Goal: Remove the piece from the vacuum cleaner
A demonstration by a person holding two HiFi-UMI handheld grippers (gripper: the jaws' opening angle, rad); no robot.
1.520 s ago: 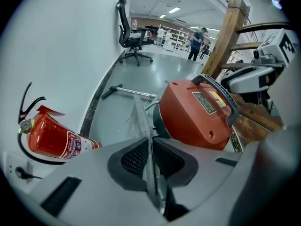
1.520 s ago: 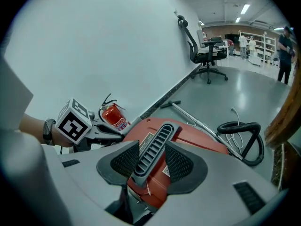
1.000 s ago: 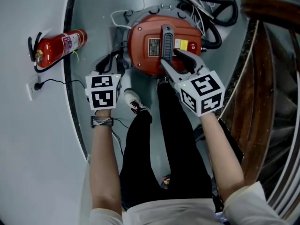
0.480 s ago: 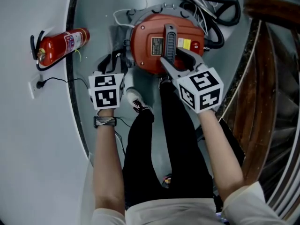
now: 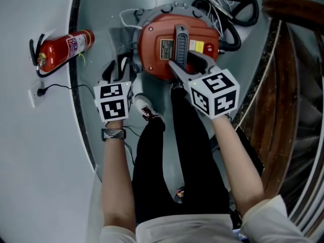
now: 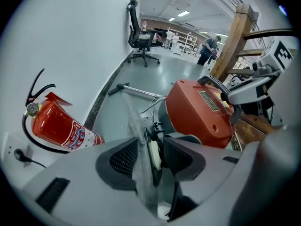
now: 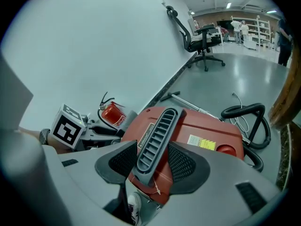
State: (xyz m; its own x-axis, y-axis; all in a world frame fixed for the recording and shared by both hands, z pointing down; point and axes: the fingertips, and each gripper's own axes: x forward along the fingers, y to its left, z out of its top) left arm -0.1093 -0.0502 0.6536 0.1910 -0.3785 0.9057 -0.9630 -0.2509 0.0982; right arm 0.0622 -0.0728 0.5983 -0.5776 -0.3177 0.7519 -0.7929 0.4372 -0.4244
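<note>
The red vacuum cleaner (image 5: 152,59) sits on the grey floor below me, its grey ribbed handle (image 5: 180,44) running across the top. My right gripper (image 5: 188,62) straddles the near end of that handle (image 7: 157,135); its jaws have opened a little lately and stand open around it. My left gripper (image 5: 118,67) is at the vacuum's left side. Its jaws have just been opening, and a thin grey mesh strip (image 6: 138,140) and a black clip with a white part (image 6: 154,149) stand loose between the pads.
A red fire extinguisher (image 5: 63,49) leans on the curved white wall at the left, above a socket with a plug (image 5: 39,92). A black hose (image 5: 230,9) and cables lie behind the vacuum. Wooden stair rails (image 5: 288,85) are at the right. The person's shoe (image 5: 144,108) is near the vacuum.
The left gripper's fingers have spread apart beside the vacuum. Both hands have stayed almost in place, and the right gripper is still around the handle.
</note>
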